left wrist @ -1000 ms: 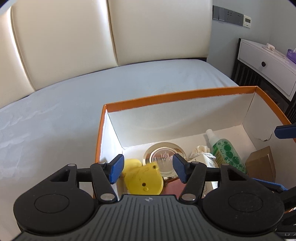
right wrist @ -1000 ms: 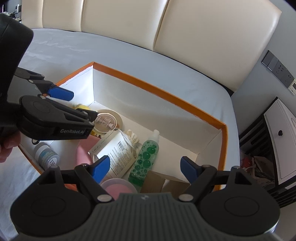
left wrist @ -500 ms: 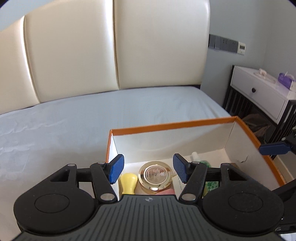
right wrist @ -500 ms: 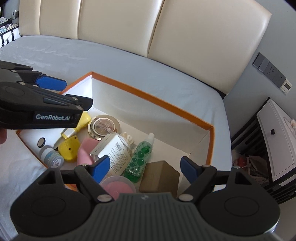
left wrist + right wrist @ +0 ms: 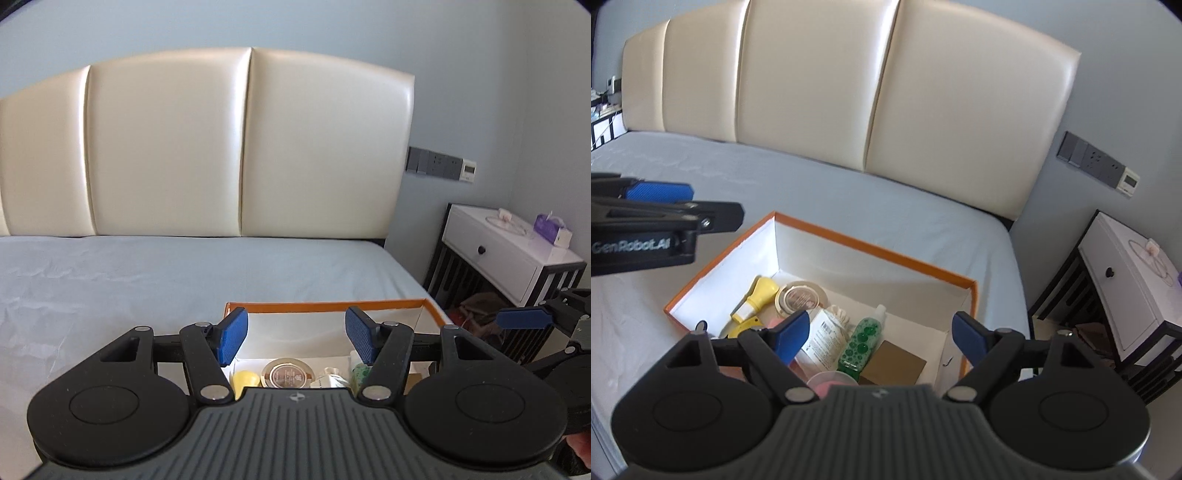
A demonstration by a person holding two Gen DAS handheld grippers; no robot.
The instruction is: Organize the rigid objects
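Observation:
An orange-rimmed white box [image 5: 871, 246] sits on the bed and holds several items: a green bubble bottle [image 5: 862, 341], a gold round tin [image 5: 800, 297], a yellow bulb-shaped object [image 5: 757, 297], a white labelled packet [image 5: 823, 338], a brown cardboard block [image 5: 895, 363] and a pink-lidded tub [image 5: 827, 382]. My right gripper [image 5: 877, 338] is open and empty above the box's near side. My left gripper [image 5: 295, 338] is open and empty, raised above the box [image 5: 325, 305]; it also shows at left in the right wrist view [image 5: 659, 192].
The box lies on a pale blue bed sheet [image 5: 129, 280] near the bed's right edge. A cream padded headboard [image 5: 240, 147] stands behind. A white nightstand with a drawer [image 5: 509, 254] stands right of the bed, with wall switches [image 5: 439, 168] above.
Both grippers have lifted up and back from the box, so the box looks smaller and lower in both views. Both stay open and empty.

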